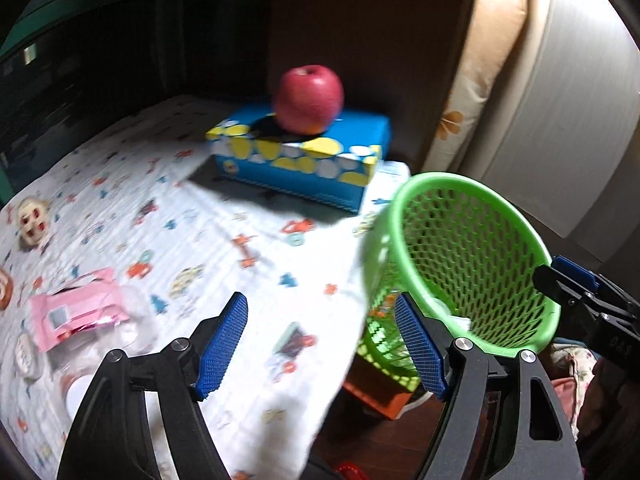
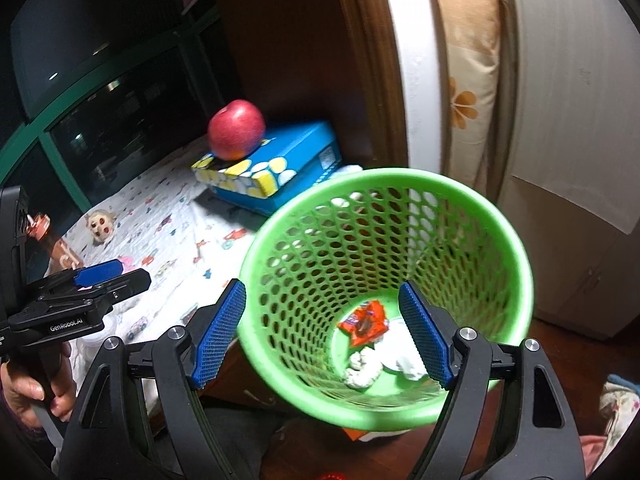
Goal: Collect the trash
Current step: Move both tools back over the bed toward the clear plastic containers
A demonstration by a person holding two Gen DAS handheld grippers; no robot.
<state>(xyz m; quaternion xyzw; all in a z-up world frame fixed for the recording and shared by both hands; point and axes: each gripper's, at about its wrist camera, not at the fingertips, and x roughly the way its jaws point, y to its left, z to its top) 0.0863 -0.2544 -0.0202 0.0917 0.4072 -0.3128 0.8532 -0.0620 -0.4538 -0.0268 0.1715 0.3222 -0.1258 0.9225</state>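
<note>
a dark green-framed window (image 2: 60, 120) backs the patterned tablecloth (image 1: 200, 240); a floral curtain (image 2: 468, 80) hangs right.

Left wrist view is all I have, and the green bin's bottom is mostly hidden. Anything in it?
Observer: Yes, an orange wrapper lies at the bottom of the bin.
Operator: Only that?
Observer: No, white tissue wads lie beside it.
Operator: Is the right claw gripping the bin?
Observer: No, the right claw is open, with one finger outside the wall and one over the inside.
</note>
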